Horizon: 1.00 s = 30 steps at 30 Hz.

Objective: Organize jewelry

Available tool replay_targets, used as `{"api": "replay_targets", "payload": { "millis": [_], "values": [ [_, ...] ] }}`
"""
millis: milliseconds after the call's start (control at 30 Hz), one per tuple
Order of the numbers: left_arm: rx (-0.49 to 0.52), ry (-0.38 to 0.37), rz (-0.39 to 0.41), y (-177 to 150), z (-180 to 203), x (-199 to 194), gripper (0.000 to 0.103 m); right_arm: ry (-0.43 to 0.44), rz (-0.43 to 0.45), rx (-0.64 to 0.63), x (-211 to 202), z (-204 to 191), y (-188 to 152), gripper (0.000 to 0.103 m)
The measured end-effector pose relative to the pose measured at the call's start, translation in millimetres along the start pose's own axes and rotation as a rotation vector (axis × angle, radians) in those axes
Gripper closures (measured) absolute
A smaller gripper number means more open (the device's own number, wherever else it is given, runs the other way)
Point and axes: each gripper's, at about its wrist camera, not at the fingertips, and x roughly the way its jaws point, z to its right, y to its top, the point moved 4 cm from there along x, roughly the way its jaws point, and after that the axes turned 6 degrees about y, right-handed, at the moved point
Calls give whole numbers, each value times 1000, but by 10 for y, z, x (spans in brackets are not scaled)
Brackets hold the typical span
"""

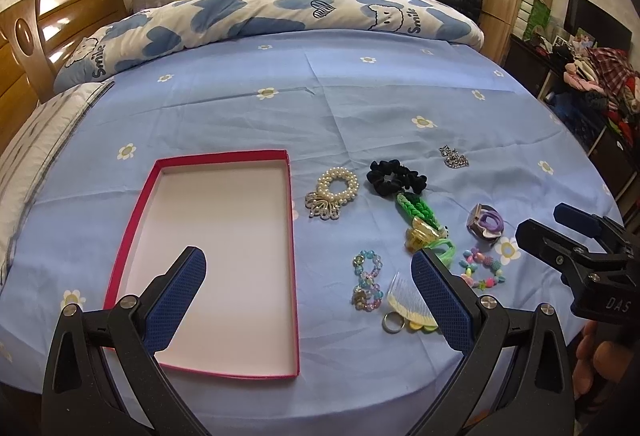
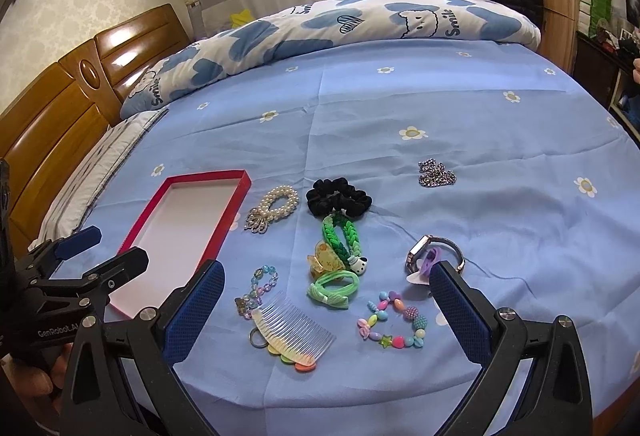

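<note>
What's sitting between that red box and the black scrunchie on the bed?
A pearl bracelet with a sparkly charm lies on the sheet between the red box and the black scrunchie. Both wrist views show it, touching neither.

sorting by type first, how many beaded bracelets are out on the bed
2. A clear pastel bracelet lies right of the red box, touching the comb. A colourful bracelet lies further right, below the watch. None appear hidden.
</note>
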Motion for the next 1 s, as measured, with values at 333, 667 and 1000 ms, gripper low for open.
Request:
{"api": "replay_targets", "payload": {
  "millis": [333, 667, 1000],
  "values": [
    [5, -3, -1, -15, 15, -2, 0, 3, 5, 3, -52, -14, -3, 0],
    [8, -3, -5, -14, 30, -5, 0, 8, 5, 6, -69, -9, 20, 0],
    [11, -2, -11, -8, 37, 11, 0, 15, 1, 9, -54, -12, 10, 0]
  ]
}}
